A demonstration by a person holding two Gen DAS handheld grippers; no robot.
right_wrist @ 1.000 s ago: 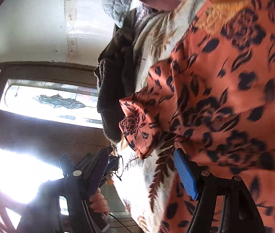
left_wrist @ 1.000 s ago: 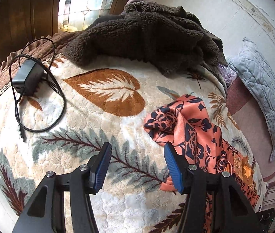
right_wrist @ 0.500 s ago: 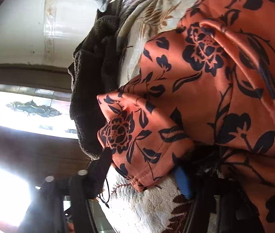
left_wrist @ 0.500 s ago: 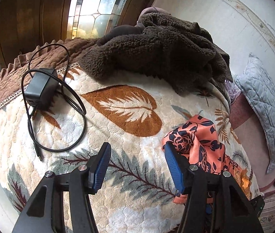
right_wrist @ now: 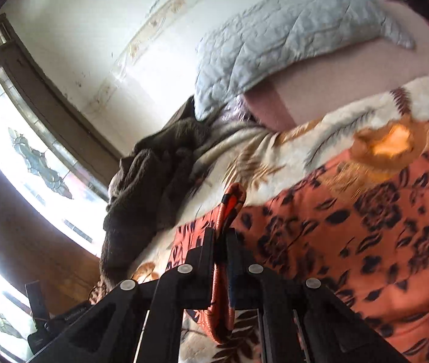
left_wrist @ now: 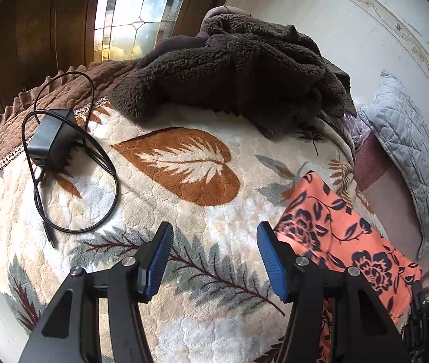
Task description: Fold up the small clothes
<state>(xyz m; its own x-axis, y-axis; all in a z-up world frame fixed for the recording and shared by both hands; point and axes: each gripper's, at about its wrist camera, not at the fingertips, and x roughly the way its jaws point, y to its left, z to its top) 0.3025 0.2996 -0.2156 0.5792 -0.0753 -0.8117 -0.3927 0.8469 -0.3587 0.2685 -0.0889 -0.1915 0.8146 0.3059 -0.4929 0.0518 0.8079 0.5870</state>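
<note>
Orange floral garment (right_wrist: 350,242) — thin, creased — pinched in right gripper (right_wrist: 221,236), plush blanket (left_wrist: 184,211)

Blanket (left_wrist: 184,166): plush, quilted pile. Floral garment (left_wrist: 344,242): smooth thin cloth. Brown throw (left_wrist: 244,75): shaggy fleece. Charger (left_wrist: 52,142): matt plastic.

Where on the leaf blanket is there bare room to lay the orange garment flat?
The clearest patch is the middle of the leaf blanket, bordered by the charger and cable on the left, the brown fleece behind, and the orange floral garment on the right. The right edge is crowded, with the grey pillow close by.
</note>
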